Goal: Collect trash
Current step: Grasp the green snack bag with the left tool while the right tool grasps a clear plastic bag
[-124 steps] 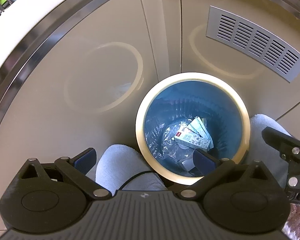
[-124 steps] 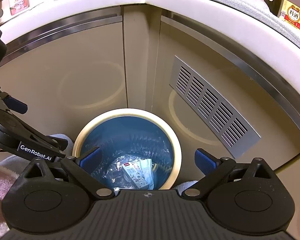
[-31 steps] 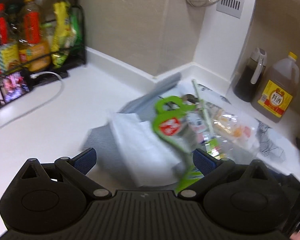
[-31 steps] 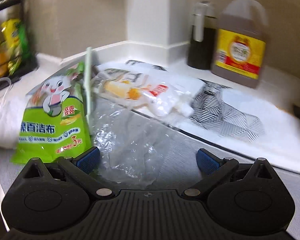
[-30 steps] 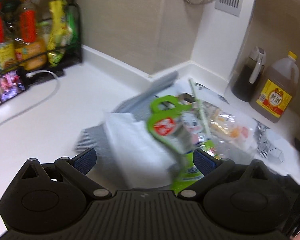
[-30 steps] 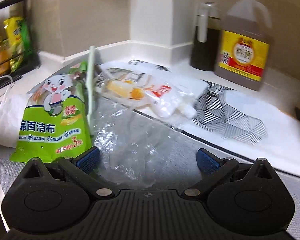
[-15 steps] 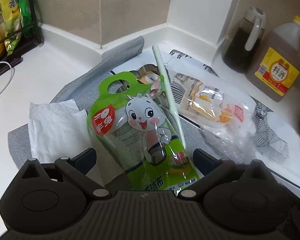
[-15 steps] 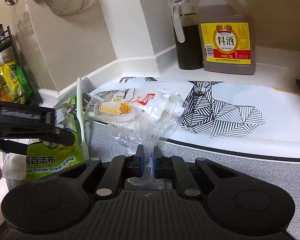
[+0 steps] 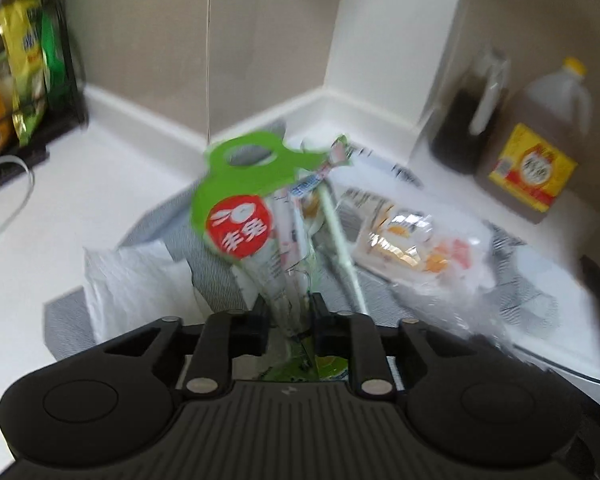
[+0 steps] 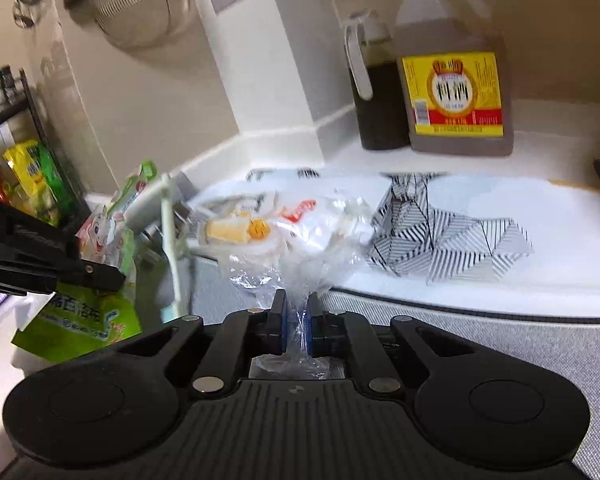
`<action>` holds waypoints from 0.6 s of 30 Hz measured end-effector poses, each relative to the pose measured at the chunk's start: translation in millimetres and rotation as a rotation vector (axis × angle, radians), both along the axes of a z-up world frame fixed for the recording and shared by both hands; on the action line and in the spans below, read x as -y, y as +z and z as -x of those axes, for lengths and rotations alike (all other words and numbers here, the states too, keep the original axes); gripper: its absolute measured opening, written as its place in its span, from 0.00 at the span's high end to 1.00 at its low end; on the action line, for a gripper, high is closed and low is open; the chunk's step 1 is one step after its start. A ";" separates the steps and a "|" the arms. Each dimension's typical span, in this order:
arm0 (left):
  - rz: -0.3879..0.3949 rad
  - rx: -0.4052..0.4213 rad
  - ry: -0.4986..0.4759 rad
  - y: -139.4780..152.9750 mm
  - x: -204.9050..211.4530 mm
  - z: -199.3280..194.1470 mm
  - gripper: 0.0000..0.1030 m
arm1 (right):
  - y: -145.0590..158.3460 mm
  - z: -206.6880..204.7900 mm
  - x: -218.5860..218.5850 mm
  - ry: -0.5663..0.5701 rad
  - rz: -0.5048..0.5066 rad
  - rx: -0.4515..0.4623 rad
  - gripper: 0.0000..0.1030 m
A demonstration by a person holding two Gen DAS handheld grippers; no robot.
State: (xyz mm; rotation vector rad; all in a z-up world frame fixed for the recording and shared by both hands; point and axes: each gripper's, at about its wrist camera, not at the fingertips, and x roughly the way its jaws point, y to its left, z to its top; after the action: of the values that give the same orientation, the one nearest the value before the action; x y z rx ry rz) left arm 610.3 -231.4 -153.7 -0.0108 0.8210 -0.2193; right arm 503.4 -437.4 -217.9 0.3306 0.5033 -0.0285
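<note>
My left gripper (image 9: 290, 312) is shut on the green rabbit-print plastic bag (image 9: 252, 204), which stands crumpled upward from the grey mat (image 9: 204, 240). The bag also shows at the left of the right wrist view (image 10: 88, 312), with the left gripper's arm across it. My right gripper (image 10: 296, 320) is shut on the clear plastic wrapper (image 10: 296, 236) with yellow and red print; the wrapper also shows in the left wrist view (image 9: 416, 240). A pale green straw (image 9: 340, 240) lies between the two pieces of trash.
A white paper towel (image 9: 132, 280) lies at the mat's left. A dark sauce bottle (image 10: 376, 92) and a big cooking-wine jug (image 10: 456, 80) stand in the back corner. A black-and-white patterned sheet (image 10: 440, 232) lies on the white counter. A rack of packets (image 9: 20, 72) stands far left.
My left gripper has closed on the green bag and bunched it up off the mat. My right gripper stays shut on the clear wrapper and has pulled it slightly.
</note>
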 end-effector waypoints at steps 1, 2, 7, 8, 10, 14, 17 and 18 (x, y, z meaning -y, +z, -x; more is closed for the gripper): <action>0.012 0.018 -0.005 6.4 -2.7 5.2 0.79 | 2.1 2.7 -0.4 0.003 -0.005 0.027 0.91; 0.024 0.040 -0.009 13.9 -5.6 11.0 0.79 | 4.4 5.5 -0.5 0.007 -0.010 0.055 0.91; 0.068 0.125 -0.045 45.8 -8.5 30.5 0.79 | 19.0 24.9 0.4 0.002 -0.029 0.253 0.91; 0.069 0.138 -0.049 50.9 -7.5 33.2 0.79 | 21.7 29.9 0.1 -0.004 -0.023 0.300 0.91; 0.073 0.158 -0.053 59.3 -6.6 38.0 0.79 | 27.1 40.6 1.7 -0.017 -0.026 0.396 0.91; 0.088 0.197 -0.066 74.0 -8.7 52.5 0.79 | 35.2 60.4 9.3 -0.062 -0.037 0.568 0.91; 0.090 0.227 -0.077 80.6 -11.1 67.9 0.79 | 36.9 61.5 12.9 -0.075 -0.037 0.582 0.91; 0.088 0.235 -0.082 81.6 -11.6 73.3 0.79 | 36.5 59.4 13.6 -0.074 -0.042 0.568 0.91</action>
State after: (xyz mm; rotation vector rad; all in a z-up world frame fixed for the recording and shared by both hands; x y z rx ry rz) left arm 537.0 -219.9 -72.1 -0.0334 0.5775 -0.3278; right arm 444.0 -451.0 -181.5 0.3802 -0.0709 0.0047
